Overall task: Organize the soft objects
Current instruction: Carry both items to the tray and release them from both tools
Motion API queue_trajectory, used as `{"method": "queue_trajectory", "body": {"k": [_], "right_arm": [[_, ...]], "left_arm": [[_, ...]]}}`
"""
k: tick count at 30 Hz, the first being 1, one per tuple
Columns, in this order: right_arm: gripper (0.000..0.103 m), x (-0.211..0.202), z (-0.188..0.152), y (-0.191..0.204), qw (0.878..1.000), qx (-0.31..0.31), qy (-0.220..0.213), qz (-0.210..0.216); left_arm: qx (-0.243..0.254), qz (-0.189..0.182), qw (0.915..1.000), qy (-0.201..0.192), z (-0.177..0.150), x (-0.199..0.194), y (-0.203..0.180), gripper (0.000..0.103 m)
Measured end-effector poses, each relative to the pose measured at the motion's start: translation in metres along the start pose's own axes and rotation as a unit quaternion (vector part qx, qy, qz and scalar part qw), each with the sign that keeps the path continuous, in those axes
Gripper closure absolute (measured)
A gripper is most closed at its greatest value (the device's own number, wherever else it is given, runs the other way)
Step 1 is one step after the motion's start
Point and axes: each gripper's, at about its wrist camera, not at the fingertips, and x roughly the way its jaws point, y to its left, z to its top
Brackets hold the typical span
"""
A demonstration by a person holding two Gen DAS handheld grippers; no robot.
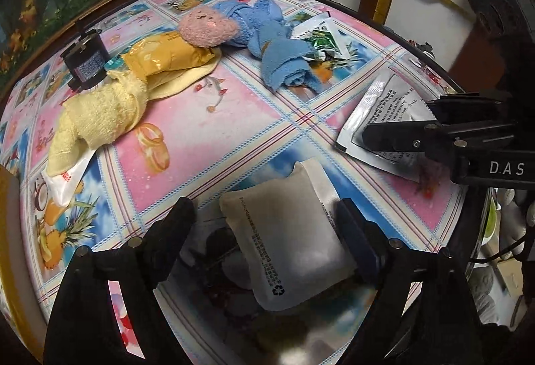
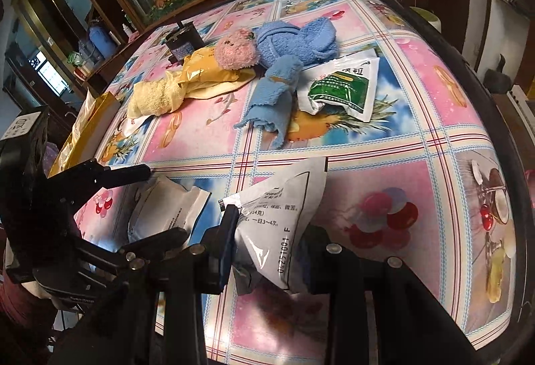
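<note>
Holding the silver packet (image 2: 281, 227) clamped in the right gripper (image 2: 267, 251), just above the tablecloth (image 2: 384, 144). Left gripper (image 1: 264, 231) stands apart around the white pouch (image 1: 287, 238), not pressing it. Lift the left clear before moving on.

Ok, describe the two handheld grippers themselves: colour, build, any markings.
Both are black, angular two-finger tools. The left gripper has flat tapered fingers on linkage arms pinned with round silver bolt heads. The right gripper has the same bolted linkage, with a dark blue strip along one finger. From the left camera its body shows white letters "D.A.S".
</note>
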Motion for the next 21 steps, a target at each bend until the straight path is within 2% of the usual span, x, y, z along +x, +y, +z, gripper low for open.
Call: {"method": "queue_trajectory", "body": {"k": [1, 2, 3, 8, 12, 14, 18, 21], "right_arm": [[0.071, -0.001, 0.000, -0.002, 1.000, 0.004, -0.002, 0.000], [0.071, -0.001, 0.000, -0.005, 1.000, 0.008, -0.004, 0.000], [0.071, -0.002, 0.000, -0.006, 1.000, 0.013, -0.007, 0.000], [0.071, -0.006, -0.003, -0.013, 1.000, 0.023, -0.013, 0.001], [0.070, -0.010, -0.004, -0.014, 0.999, 0.028, -0.019, 0.000], [0.070, -0.014, -0.004, -0.014, 0.999, 0.029, -0.024, 0.003], [0.071, -0.021, 0.002, 0.001, 0.999, 0.015, -0.037, 0.018], [0.071, -0.021, 0.011, 0.024, 0.998, -0.009, -0.040, 0.039]], "left_arm": [[0.004, -0.004, 1.0000, -0.002, 0.000, 0.000, -0.004, 0.018], [0.011, -0.015, 0.9998, -0.012, 0.000, -0.003, -0.008, 0.039], [0.020, -0.023, 0.9993, -0.020, -0.001, -0.005, -0.013, 0.044], [0.015, -0.041, 0.9987, -0.027, -0.008, -0.011, -0.025, 0.048], [-0.036, -0.081, 0.9949, -0.047, -0.016, -0.032, -0.009, 0.048], [-0.061, -0.086, 0.9921, -0.067, -0.022, -0.051, 0.003, 0.048], [-0.121, -0.070, 0.9848, -0.102, -0.045, -0.096, 0.046, 0.048], [-0.176, -0.028, 0.9765, -0.121, -0.070, -0.128, 0.090, 0.048]]}}
